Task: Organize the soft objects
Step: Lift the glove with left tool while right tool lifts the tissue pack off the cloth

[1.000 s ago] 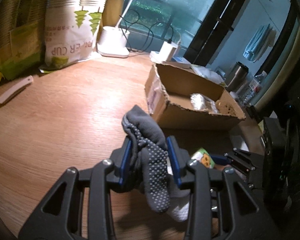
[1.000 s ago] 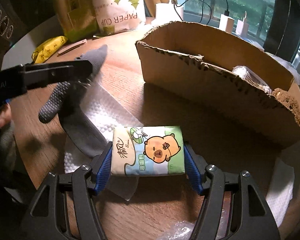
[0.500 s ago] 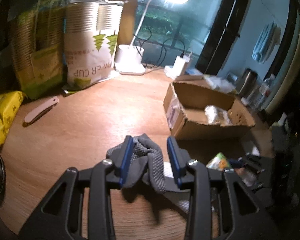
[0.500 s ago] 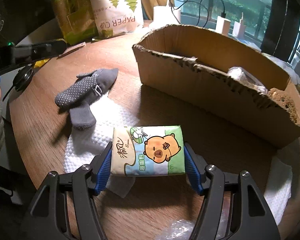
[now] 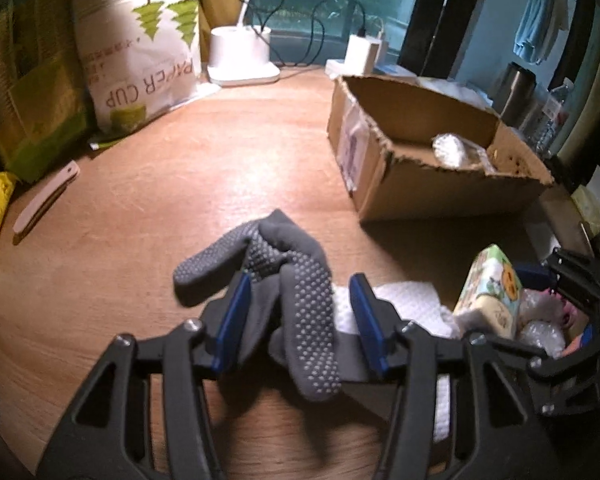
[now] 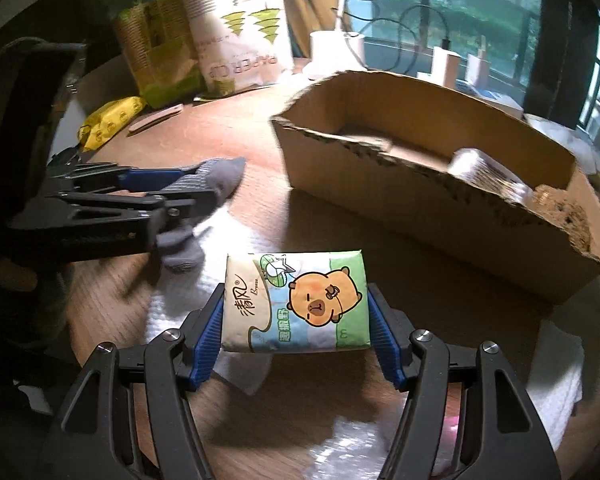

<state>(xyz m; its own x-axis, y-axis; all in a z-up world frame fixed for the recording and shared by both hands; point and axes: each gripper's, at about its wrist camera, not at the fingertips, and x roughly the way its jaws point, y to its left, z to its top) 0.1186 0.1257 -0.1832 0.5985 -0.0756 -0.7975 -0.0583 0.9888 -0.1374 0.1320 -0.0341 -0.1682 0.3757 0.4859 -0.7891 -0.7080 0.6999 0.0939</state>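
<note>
Wooden round tabletop (image 5: 148, 216) by a window, lamp base and paper-cup sleeves (image 5: 140, 52) along the far edge, and a torn cardboard box (image 6: 440, 200) toward the right-hand edge with a crinkly wrapped bundle already in it.

Left gripper (image 5: 300, 312) has just been opening its jaws. The grey dotted sock (image 5: 284, 280) lies between them, bunched up on the wood near the front edge and partly over a white paper towel (image 5: 400, 300). From the left wrist view the right-hand pad stands clear of the fabric and the left-hand one is right against it, so I'd call it loose rather than pinched.

Right gripper (image 6: 296, 336) is clamped on the short ends of a tissue pack (image 6: 300, 304) with the capybara print, just in front of the box's near wall.

Handling-wise: the sock is floppy and light, it'll just drape, so grab it at the thick folded middle, not a dangling toe. The rubber dots should help grip. The tissue pack is squishy with slick plastic wrap; a squeeze across its ends like this looks fine, just don't crush it.
</note>
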